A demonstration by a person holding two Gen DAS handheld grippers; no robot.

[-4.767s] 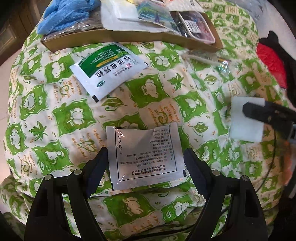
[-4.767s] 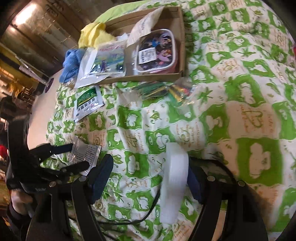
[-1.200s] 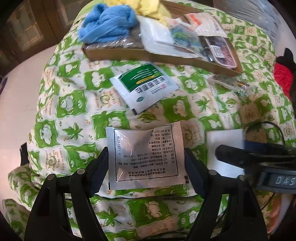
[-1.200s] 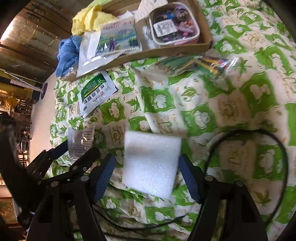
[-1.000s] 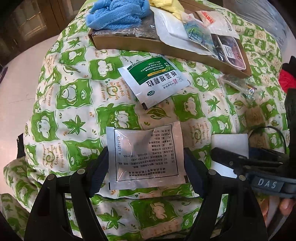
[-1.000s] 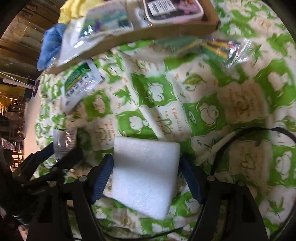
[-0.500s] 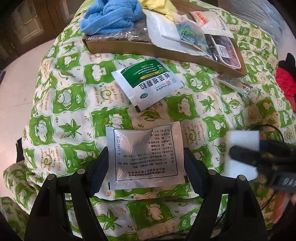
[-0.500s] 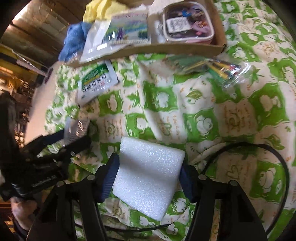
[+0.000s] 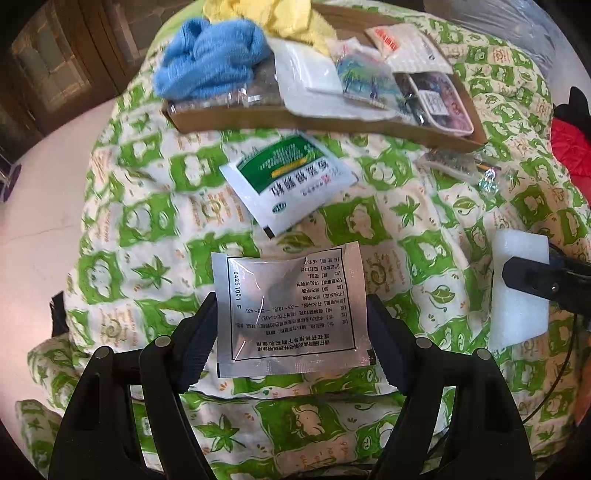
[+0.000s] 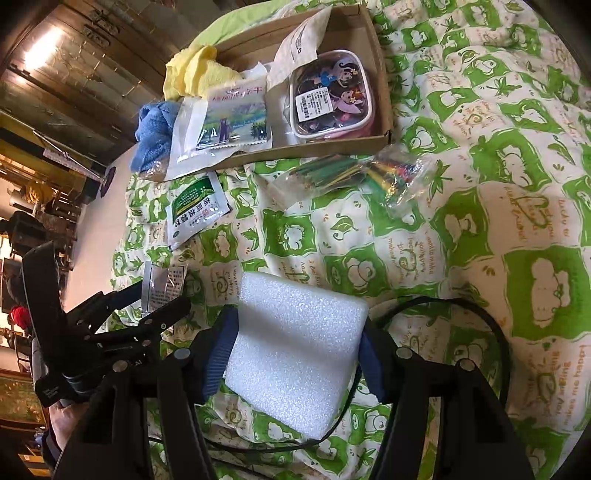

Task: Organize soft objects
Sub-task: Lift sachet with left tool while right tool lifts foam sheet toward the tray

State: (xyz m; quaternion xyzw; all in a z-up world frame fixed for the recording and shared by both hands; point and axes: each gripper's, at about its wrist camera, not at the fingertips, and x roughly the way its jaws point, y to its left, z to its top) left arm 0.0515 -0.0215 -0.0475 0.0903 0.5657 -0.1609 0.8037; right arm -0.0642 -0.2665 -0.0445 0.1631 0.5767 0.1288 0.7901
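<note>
My left gripper [image 9: 291, 325] is shut on a silver foil sachet [image 9: 290, 308] with printed text, held above the green-patterned quilt. My right gripper [image 10: 295, 343] is shut on a white foam pad [image 10: 297, 352]; the pad also shows in the left wrist view [image 9: 519, 288]. The left gripper and its sachet show in the right wrist view [image 10: 162, 291], to the left of the pad. A cardboard tray [image 9: 295, 120] at the far side holds a blue cloth [image 9: 207, 66], a yellow cloth [image 9: 273, 18], packets and a cartoon pouch [image 10: 330, 98].
A green-and-white sachet [image 9: 291, 179] lies on the quilt [image 9: 417, 206] before the tray. A clear bag of coloured sticks [image 10: 354, 173] lies to its right. A black cable [image 10: 480, 332] loops on the quilt near the right gripper. A red item [image 9: 570, 144] sits at the right edge.
Both grippers keep their hold. The left view has risen and tilted slightly, showing more of the tray. The right gripper with the foam pad has shifted right and away from the left gripper.
</note>
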